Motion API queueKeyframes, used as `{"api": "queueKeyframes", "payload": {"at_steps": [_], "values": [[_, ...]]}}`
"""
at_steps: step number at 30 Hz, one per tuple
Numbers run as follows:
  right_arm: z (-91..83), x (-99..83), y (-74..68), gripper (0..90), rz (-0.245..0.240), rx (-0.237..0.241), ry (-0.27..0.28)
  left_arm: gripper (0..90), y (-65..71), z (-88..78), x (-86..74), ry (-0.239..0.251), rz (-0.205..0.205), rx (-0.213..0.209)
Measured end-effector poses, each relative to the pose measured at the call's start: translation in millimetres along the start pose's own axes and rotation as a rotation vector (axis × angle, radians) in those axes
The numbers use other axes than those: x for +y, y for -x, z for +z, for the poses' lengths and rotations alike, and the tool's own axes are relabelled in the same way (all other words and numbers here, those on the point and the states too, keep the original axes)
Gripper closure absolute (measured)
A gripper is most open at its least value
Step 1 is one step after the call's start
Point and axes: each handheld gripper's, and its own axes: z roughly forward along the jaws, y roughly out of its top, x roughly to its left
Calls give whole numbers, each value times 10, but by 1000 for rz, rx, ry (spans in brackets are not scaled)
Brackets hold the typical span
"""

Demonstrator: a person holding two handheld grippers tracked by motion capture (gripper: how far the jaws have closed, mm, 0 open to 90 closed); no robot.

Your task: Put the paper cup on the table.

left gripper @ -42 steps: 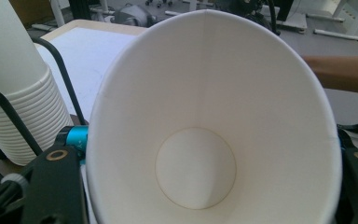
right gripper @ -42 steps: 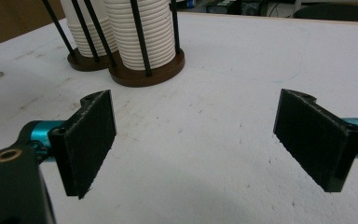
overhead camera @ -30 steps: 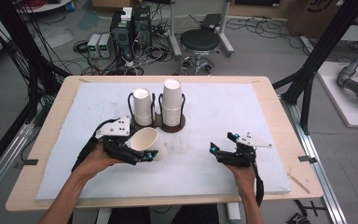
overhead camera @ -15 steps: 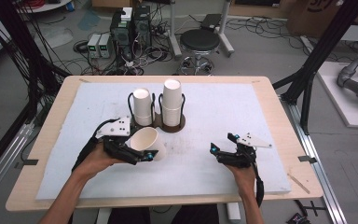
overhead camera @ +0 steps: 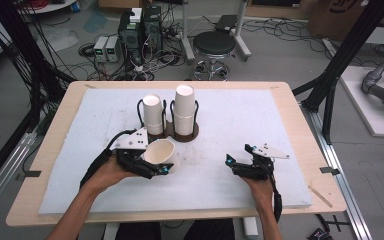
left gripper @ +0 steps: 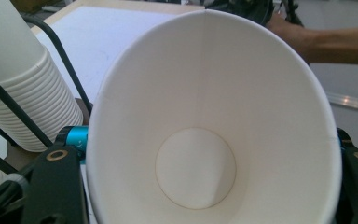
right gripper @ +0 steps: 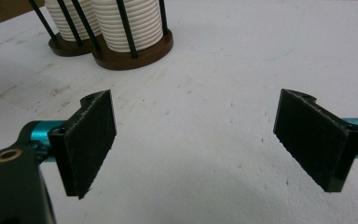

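High view first: the left gripper [overhead camera: 150, 162] holds a single white paper cup [overhead camera: 161, 152] near the middle of the white mat [overhead camera: 230, 120], tilted on its side with the mouth facing up and toward the camera; just beyond it, on the far side, stands the brown cup holder [overhead camera: 180, 134] with its two stacks, the shorter left stack [overhead camera: 153, 114] and the taller right stack [overhead camera: 185, 110], both upright inside black wire loops; the cup is just beside the holder but apart from both stacks. I judge the work as partly done: one cup is already free of the stacks and in hand, while setting it down, or handing it across, is yet to come.

Left gripper view looks straight into the cup [left gripper: 205, 140]; its round bottom lies between the two black jaws, whose bodies show at the lower left and lower right, so the jaws are clamped on the cup's outer wall near its base, the rim flaring toward the lens; the ribbed rims of a stack [left gripper: 28, 98] rise at the left.

Right gripper [overhead camera: 239, 165] rests low over the mat at the near right, well apart from the cup; in the right gripper view its jaws stand wide and released, with bare mat [right gripper: 196, 135] between them and the holder [right gripper: 130, 56] far off.
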Motion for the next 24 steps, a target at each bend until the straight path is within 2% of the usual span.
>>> {"api": "queueKeyframes", "payload": {"at_steps": [2,9,15,24], "values": [[-1,0,-8,135,3,2,-6,296,4,41,7,-26,13,9],[1,-2,2,135,9,9,-11,296,1,197,-23,-116,14,33],[11,-1,-4,135,2,10,-17,297,15,314,-66,-149,10,31],[29,5,-7,135,-2,0,-36,297,-22,445,-145,-188,-5,54]]}}
